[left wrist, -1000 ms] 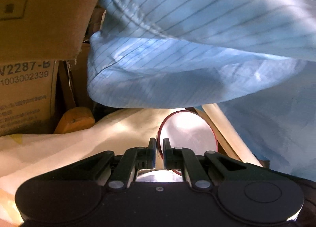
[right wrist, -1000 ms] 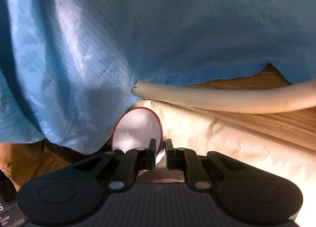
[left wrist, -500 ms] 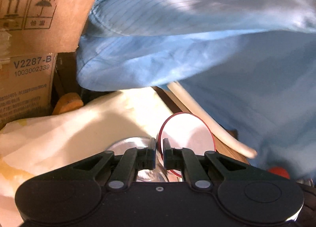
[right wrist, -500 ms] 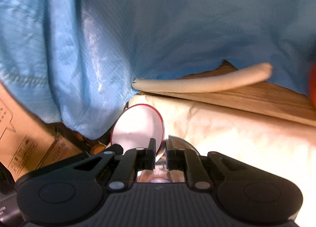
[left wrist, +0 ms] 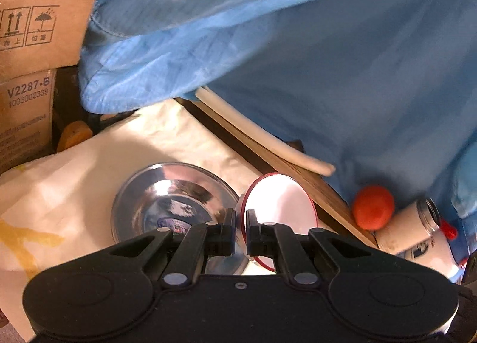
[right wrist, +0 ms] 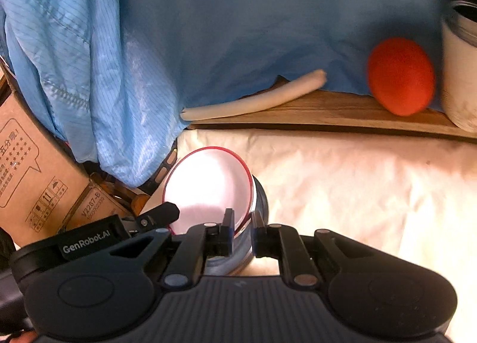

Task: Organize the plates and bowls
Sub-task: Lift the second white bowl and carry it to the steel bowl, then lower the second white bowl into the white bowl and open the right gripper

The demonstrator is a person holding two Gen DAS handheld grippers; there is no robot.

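Fingers of our left gripper (left wrist: 239,231) are pinched nearly together on the rim of a small round white plate with a red edge (left wrist: 280,203), which stands tilted on edge just right of them. Our right gripper (right wrist: 241,234) has its fingers set only slightly apart, and between them sit the red-edged plate's (right wrist: 208,186) lower rim and the wall of a shiny round steel bowl (right wrist: 261,197); we cannot tell for certain which of the two the pads press. In the left wrist view the steel bowl (left wrist: 173,197) lies open side up on a cream cloth (left wrist: 89,170) that covers the table, just left of the plate and touching it. Behind the cloth runs a wooden board (right wrist: 313,110), and on it lie a pale curved tube (right wrist: 256,98), an orange ball (right wrist: 399,77) and a white cylindrical cup (right wrist: 459,74) beside the ball. Blue striped fabric (right wrist: 208,30) hangs over the back of the scene. Brown cardboard boxes (left wrist: 29,30) with printed marks stand at the left.
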